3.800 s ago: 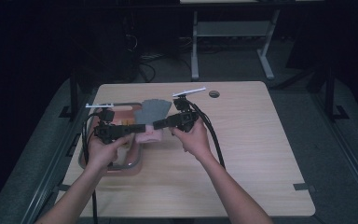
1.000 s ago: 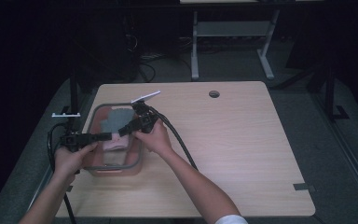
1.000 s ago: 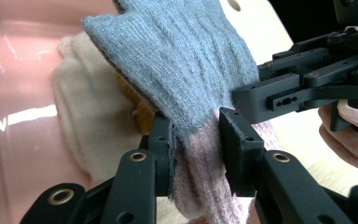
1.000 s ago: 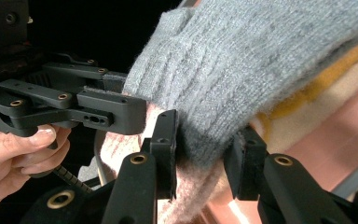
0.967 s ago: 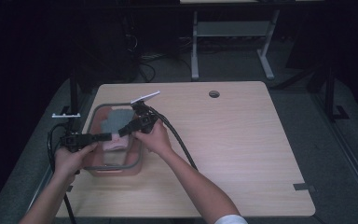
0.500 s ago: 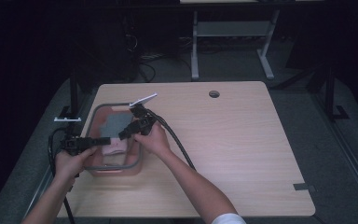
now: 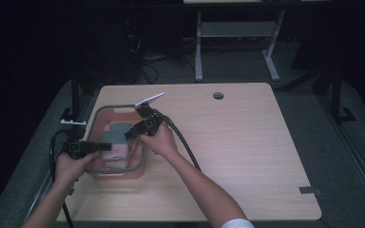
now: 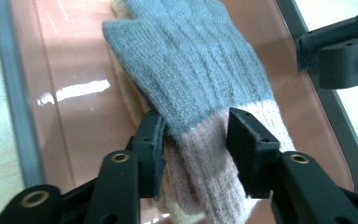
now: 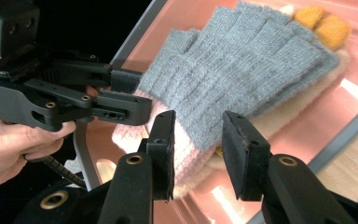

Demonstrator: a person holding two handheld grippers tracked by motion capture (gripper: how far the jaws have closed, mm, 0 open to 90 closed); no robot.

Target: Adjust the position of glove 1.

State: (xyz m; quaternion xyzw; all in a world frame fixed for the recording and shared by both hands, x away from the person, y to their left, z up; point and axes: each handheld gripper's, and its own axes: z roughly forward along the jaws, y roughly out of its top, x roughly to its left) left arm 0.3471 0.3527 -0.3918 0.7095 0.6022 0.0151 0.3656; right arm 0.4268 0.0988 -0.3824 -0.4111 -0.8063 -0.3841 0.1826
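Observation:
A grey knitted glove (image 8: 191, 60) with a pink cuff (image 8: 200, 172) lies on a cream glove with orange fingertips (image 9: 324, 23), inside a pink see-through tray (image 7: 119, 107) with a grey rim at the table's left. My left gripper (image 8: 196, 140) reaches in from the tray's left side. Its jaws have just been opening and now straddle the pink cuff without squeezing it. From the tray's right side my right gripper (image 9: 198, 140) stands open over the seam between cuff and grey knit. In the high view the left gripper (image 7: 105, 146) and right gripper (image 7: 129, 134) nearly meet over the gloves (image 7: 115, 137).
The tray sits near the left edge of a light wooden table (image 7: 247, 156), which has a round cable hole (image 7: 218, 95) at the back. A black cable (image 7: 185, 145) trails from the right gripper across the table. A desk frame (image 7: 237, 33) stands behind in the dark.
Since the oldest frame both grippers have carried the gloves left and down into the tray. Over the last second the hands have hardly shifted.

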